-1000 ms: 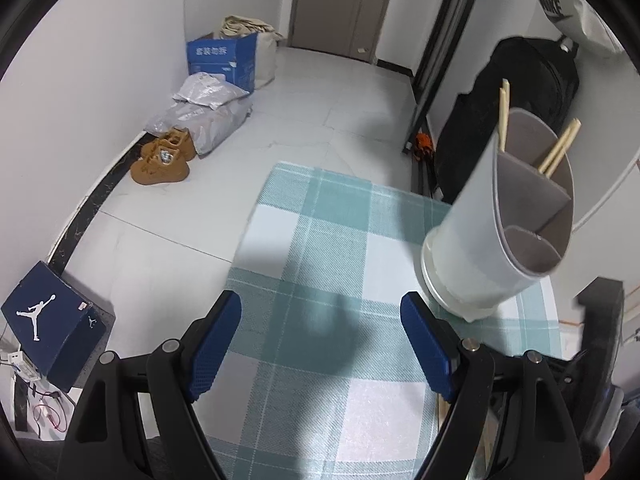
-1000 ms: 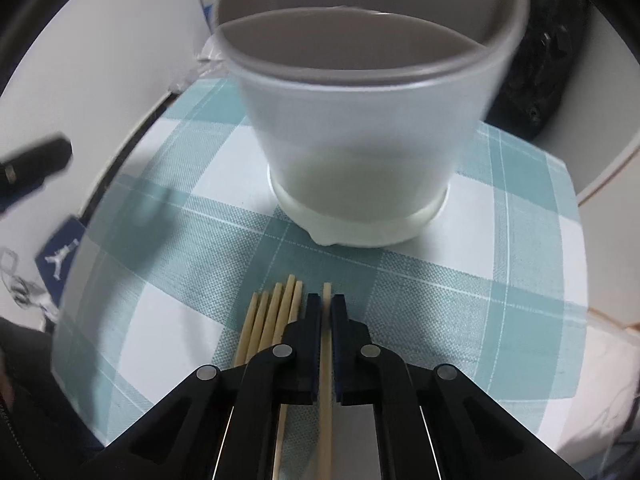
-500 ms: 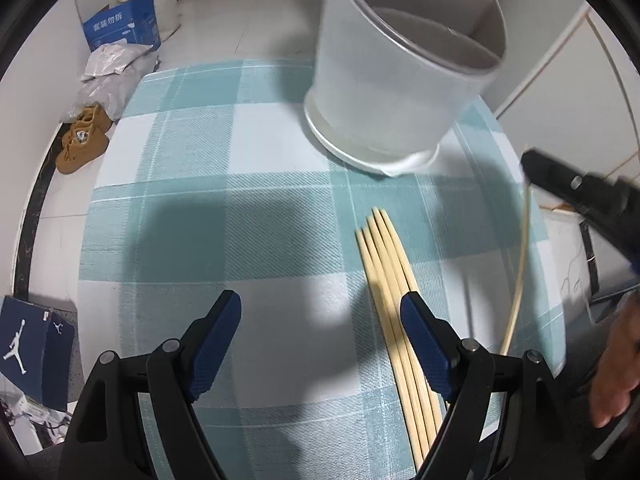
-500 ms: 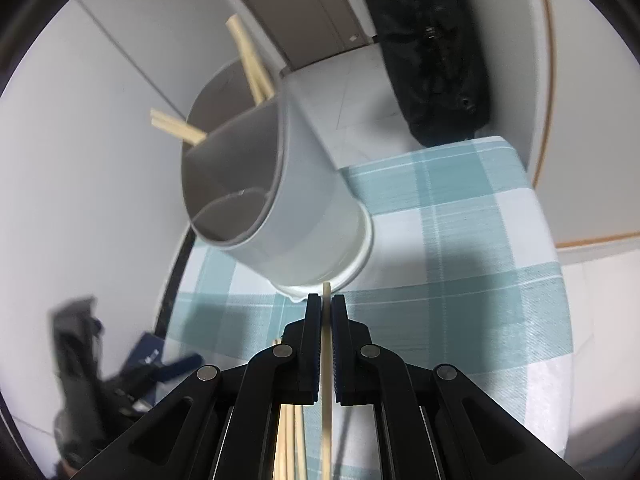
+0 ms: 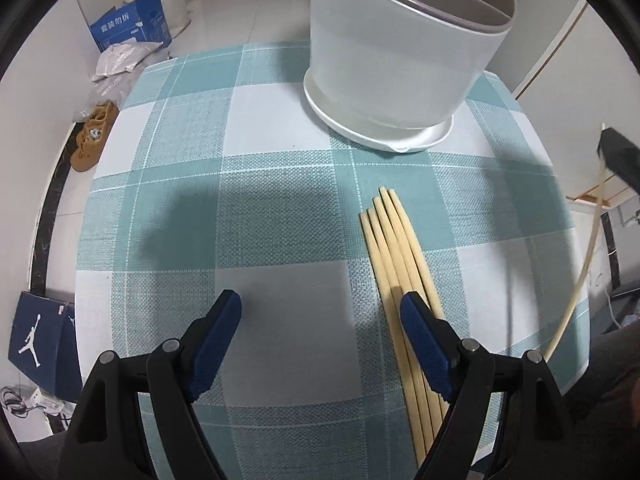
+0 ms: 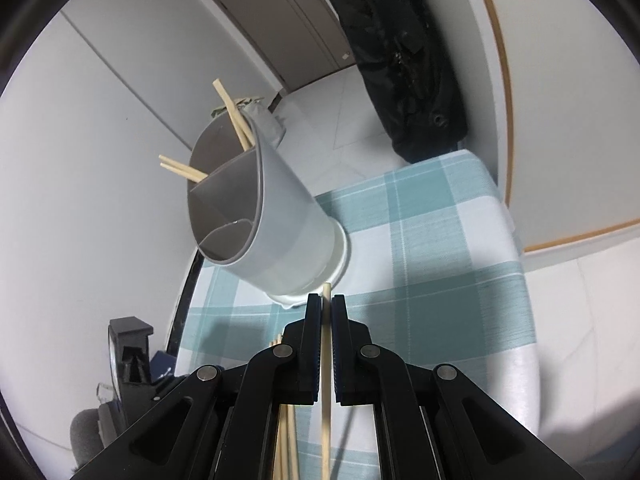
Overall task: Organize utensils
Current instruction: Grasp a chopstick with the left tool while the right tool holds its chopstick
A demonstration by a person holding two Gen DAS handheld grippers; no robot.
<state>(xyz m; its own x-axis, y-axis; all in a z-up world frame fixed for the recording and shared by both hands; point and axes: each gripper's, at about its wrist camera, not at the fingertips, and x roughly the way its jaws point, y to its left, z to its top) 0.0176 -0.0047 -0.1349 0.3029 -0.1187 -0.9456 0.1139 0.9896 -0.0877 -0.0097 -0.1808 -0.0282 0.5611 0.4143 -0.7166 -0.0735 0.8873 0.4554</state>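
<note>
The right claw (image 6: 327, 312), gripping one pale wooden chopstick (image 6: 326, 380), is now lifting it off the teal-checked desk (image 6: 432, 248) toward the grey divided plastic holder (image 6: 260, 220). The left claw (image 5: 320, 312), gaping empty, is now hanging low beside the remaining chopsticks (image 5: 396, 248) near the desk's right edge

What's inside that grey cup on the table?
The cup has dividers. Four chopsticks poke out of its far compartments; the near compartment looks empty. The cup's bottom is hidden by its walls.
</note>
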